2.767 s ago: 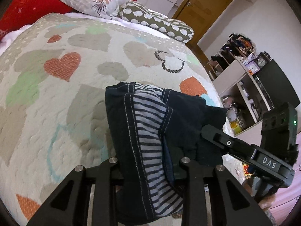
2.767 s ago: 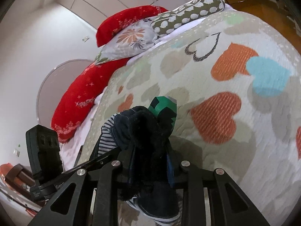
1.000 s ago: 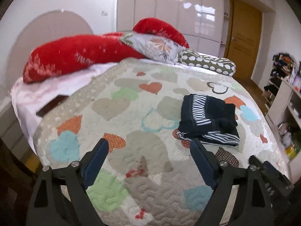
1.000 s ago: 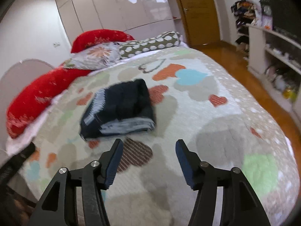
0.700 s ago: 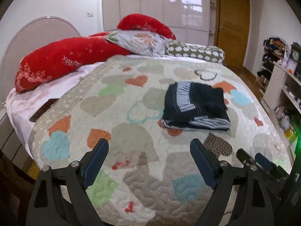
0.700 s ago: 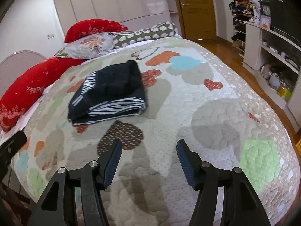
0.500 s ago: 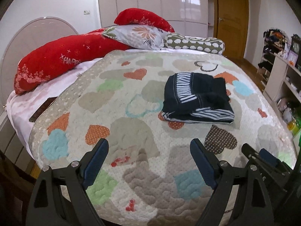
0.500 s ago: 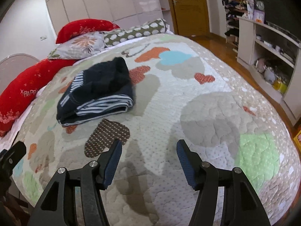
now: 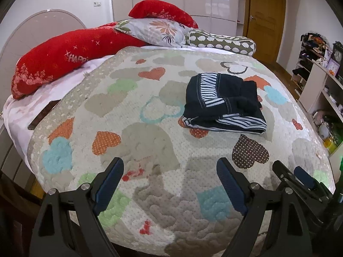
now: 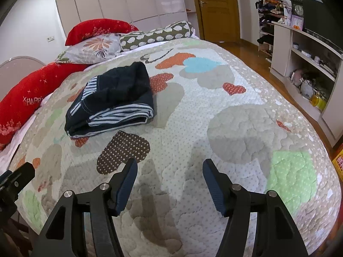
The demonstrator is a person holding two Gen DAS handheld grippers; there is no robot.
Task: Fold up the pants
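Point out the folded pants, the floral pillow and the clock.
folded pants (image 9: 223, 102), left wrist view, on the dark top layer.
floral pillow (image 9: 158, 31), left wrist view, on its printed face.
clock (image 10: 298, 10), right wrist view, on its dial.

Dark navy pants (image 9: 223, 105) with striped lining, apparently folded compact, lying flat.

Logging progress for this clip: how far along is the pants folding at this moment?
Done: the pants lie as a compact folded bundle on the quilt, striped lining showing at the edges. In hand: nothing; the left gripper and right gripper are both open and clear of the bundle. Left: apparently nothing.
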